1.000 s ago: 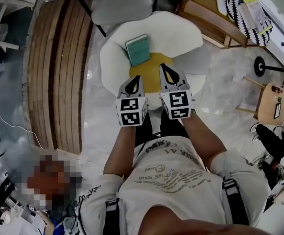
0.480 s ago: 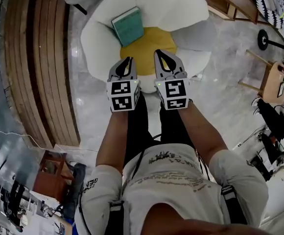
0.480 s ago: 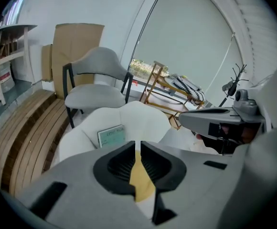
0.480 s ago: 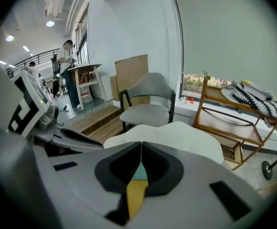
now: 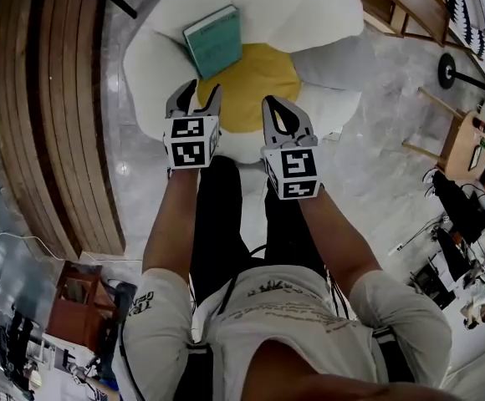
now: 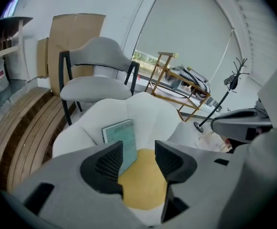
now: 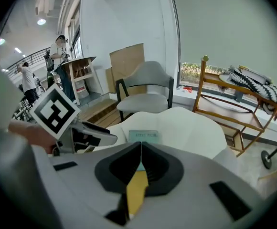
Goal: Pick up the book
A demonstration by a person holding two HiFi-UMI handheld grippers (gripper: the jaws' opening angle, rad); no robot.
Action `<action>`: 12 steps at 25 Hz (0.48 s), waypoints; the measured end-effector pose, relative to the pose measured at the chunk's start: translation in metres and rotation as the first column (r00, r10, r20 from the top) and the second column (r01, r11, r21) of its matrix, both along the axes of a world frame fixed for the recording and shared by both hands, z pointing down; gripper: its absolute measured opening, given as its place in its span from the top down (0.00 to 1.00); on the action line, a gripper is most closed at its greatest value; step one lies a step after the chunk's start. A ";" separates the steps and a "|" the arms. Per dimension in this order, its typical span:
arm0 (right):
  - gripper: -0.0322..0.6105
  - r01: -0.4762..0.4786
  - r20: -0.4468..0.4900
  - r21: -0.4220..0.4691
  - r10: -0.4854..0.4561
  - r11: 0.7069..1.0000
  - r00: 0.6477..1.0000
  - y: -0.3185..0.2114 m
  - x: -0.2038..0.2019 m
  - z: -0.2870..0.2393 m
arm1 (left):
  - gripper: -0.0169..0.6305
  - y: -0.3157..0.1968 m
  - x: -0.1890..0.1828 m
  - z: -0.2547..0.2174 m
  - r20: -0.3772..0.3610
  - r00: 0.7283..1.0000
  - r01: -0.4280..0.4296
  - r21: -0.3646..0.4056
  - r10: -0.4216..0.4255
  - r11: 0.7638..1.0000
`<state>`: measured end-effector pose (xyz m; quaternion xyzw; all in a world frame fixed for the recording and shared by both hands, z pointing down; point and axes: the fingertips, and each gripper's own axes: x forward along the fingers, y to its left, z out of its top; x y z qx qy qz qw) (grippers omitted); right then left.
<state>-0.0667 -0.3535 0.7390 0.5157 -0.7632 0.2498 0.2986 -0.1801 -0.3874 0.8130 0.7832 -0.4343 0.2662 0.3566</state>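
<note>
Both tongs sit lower and closer to the cushion (image 5: pixel 309 15) than a second ago, and the left pair now leads the right. Left tongs (image 5: pixel 199 88) (image 6: pixel 137 157): jaws have just been opening and now stand spread, with nothing between the pads. Only the yellow centre (image 5: pixel 255 86) and one edge of the book show through the gap. Right tongs (image 5: pixel 273 105) (image 7: pixel 141 149): jaws pressed together, empty.

Book (image 5: pixel 214 40) (image 6: pixel 122 135) (image 7: pixel 144 136): teal cover, pale page edge, dark title line near one end. It lies flat and slightly skewed on a white petal at the rim of the yellow centre. It is just ahead of the left tips, not touching them, and ahead and to the left of the right tips. A strip of petal lies between the left tips and the book.

Around:
- Grey chair (image 6: pixel 98 80) (image 7: pixel 148 82) beyond the cushion.
- Wooden slats (image 5: pixel 58 115) left of the left tongs.
- Wooden rack (image 6: pixel 169 75) (image 7: pixel 224 99) far right, with a striped cloth on it.
- Stand base (image 5: pixel 447 69) on the floor right of the cushion.
</note>
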 end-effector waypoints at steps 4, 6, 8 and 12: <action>0.91 -0.003 -0.012 -0.029 0.003 1.000 1.000 0.010 0.001 0.023 | 0.58 -0.024 -0.010 0.026 -0.031 0.999 -0.013 0.065 0.015 0.998; 0.91 -0.002 -0.019 -0.032 0.002 0.999 1.000 0.012 -0.002 0.032 | 0.55 -0.037 -0.016 0.042 -0.061 0.998 -0.010 0.081 0.015 0.997; 0.91 -0.002 -0.021 -0.034 0.001 0.999 1.000 0.015 -0.005 0.039 | 0.54 -0.049 -0.024 0.057 -0.083 0.996 -0.008 0.087 0.015 0.996; 0.91 -0.009 -0.014 -0.044 0.008 0.999 1.000 0.021 -0.007 0.049 | 0.53 -0.074 -0.037 0.078 -0.111 0.994 0.006 0.143 0.010 0.990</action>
